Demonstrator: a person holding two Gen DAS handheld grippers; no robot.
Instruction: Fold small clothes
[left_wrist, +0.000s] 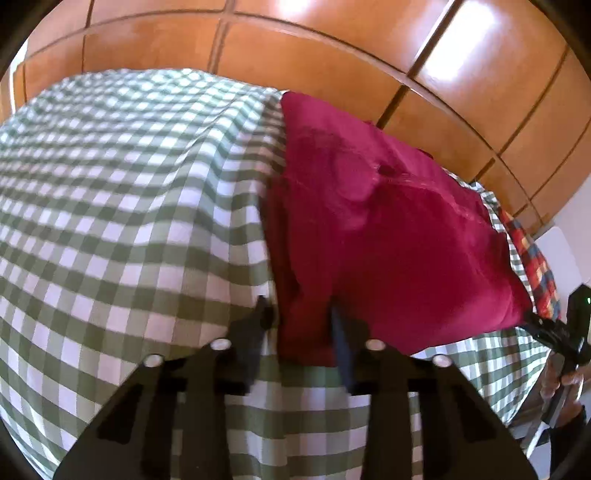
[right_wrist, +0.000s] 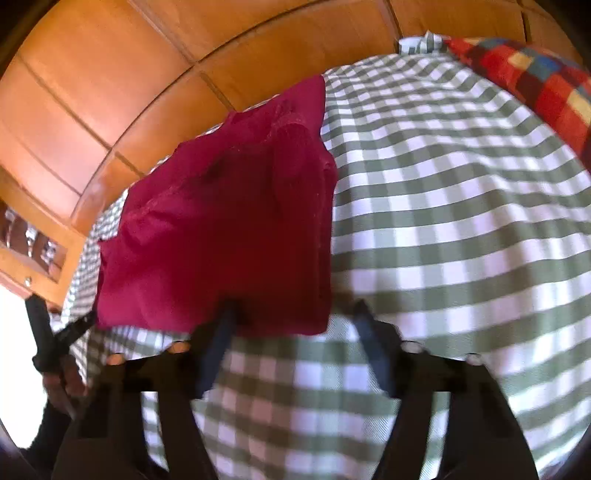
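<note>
Now both tongs sit at the near hem of a red garment on the checked counter (left_wrist: 110, 221): the left tongs (left_wrist: 301, 314) straddle its left corner, jaws parted around the edge, and the right tongs (right_wrist: 295, 314) stand wide at its right corner, one finger (right_wrist: 221, 325) on cloth. The garment (left_wrist: 388, 229) looks partly folded; closing on the corners and carrying them over seems next. No containers show; a patchwork cloth (right_wrist: 535, 85) lies well apart.

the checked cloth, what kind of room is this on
Probably a home, perhaps a dining room or bedroom. The green checked cloth covers a table or bed, wooden panelled cupboard doors stand behind it, and a patchwork cushion lies at its edge.
</note>
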